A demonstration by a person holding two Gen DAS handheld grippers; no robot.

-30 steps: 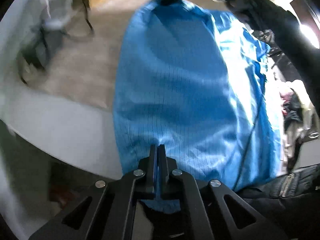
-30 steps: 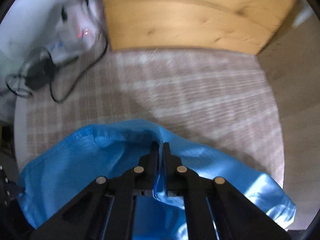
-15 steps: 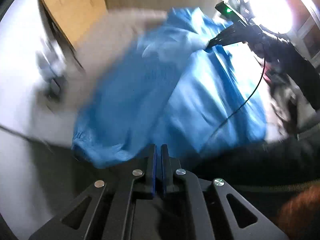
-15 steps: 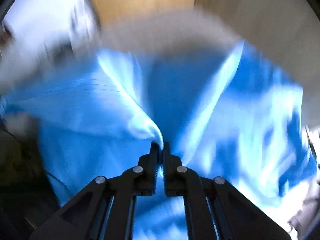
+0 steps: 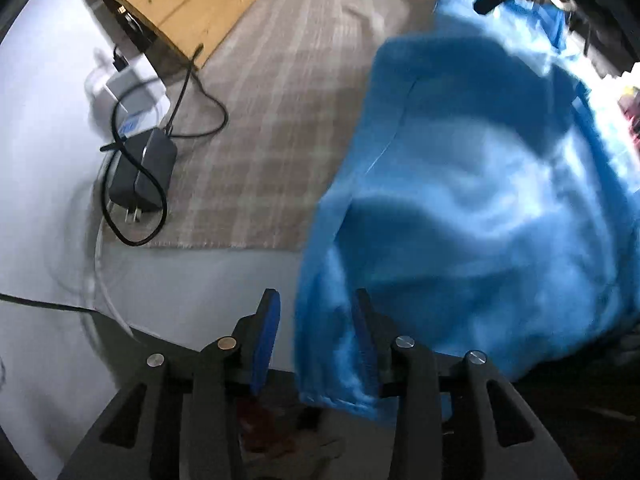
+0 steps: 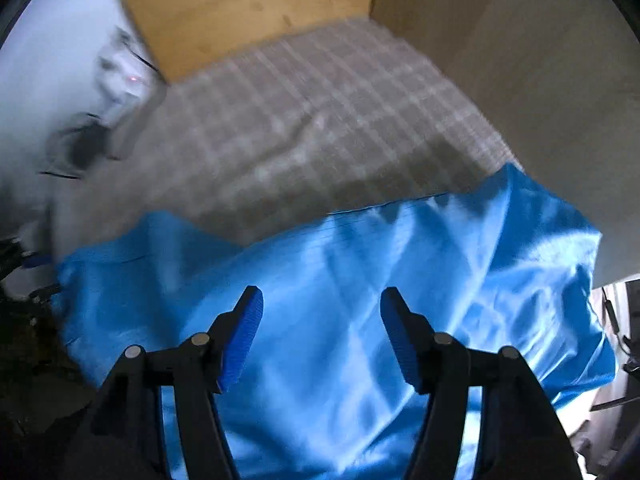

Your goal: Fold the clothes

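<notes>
Both jaws have sprung apart since the pinch a second ago: the left hand-held gripper [image 5: 314, 334] and right hand-held gripper [image 6: 322, 330] now stand spread, letting the blue garment [image 6: 360, 280] settle onto the checked cloth's [image 6: 320, 120] near edge, likely so it lies flat for folding.

Left wrist view: mounted behind the left tongs [image 5: 314, 330], looking forward and down from close above the checked cloth [image 5: 276, 128] on the white surface [image 5: 48, 208], charger [image 5: 142, 176] at left, blue garment [image 5: 480, 208] filling the right. Right wrist view: set behind the right tongs [image 6: 320, 332], very near the blue garment [image 6: 360, 320], facing the wooden board [image 6: 248, 8]. Shared by the 2: garment, checked cloth [image 6: 320, 120], wooden board [image 5: 176, 0].
</notes>
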